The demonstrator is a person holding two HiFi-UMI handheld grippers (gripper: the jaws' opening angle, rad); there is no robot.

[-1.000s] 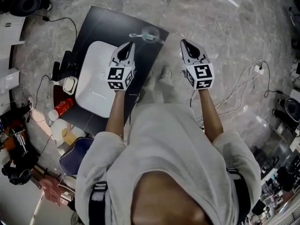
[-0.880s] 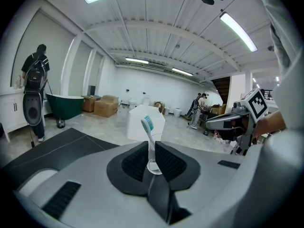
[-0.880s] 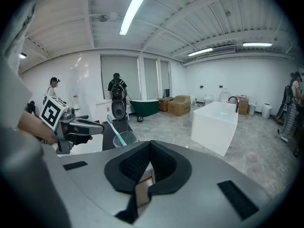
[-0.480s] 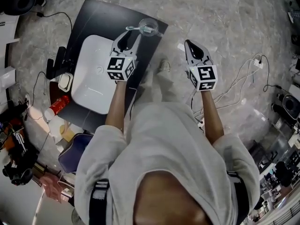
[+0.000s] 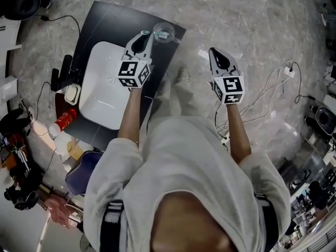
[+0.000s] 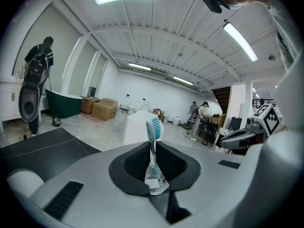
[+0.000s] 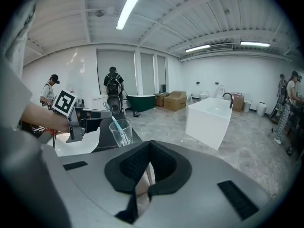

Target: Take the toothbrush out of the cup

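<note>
A clear cup (image 5: 164,32) stands at the far right corner of the black counter (image 5: 100,20). A teal toothbrush (image 7: 119,129) leans in it, bristle head (image 6: 154,126) up. My left gripper (image 5: 146,34) reaches the cup's rim from the near side. Its jaws are closing and the pads sit against the toothbrush neck (image 6: 152,158) just under the head. In the right gripper view the left gripper (image 7: 97,113) stands level with the cup (image 7: 120,132) top. My right gripper (image 5: 213,51) hovers over the floor to the right, shut and with nothing in it (image 7: 149,145).
A white sink basin (image 5: 104,83) is set into the counter. A red can (image 5: 67,119), black gear (image 5: 64,73) and clutter lie left of it. Cables (image 5: 270,96) trail on the marble floor at right. A white tub (image 7: 209,120) and people stand far off.
The left gripper moved forward to the cup, opened wide, then narrowed onto the toothbrush's top. The right gripper drifted slightly right.
</note>
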